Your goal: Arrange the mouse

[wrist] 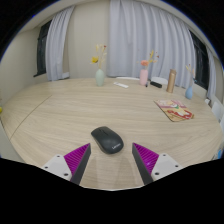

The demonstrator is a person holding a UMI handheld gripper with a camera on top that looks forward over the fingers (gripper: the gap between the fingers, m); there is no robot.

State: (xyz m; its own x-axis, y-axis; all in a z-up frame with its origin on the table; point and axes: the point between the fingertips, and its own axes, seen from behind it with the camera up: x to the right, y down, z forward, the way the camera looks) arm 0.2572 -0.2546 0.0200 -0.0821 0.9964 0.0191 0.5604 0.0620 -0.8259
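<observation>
The black oval computer mouse is seen at twelve o'clock between the spread fingers of the released gripper, resting on the pale wooden table.

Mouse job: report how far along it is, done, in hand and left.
Done: nothing looks finished; the black mouse lies on the wooden table, ungripped. In hand: the gripper is open, its fingers either side just short of the mouse, which sits just ahead of and partly between the pads. Left: closing on the mouse and moving it. The book, vases and bottles stand far beyond.
</observation>
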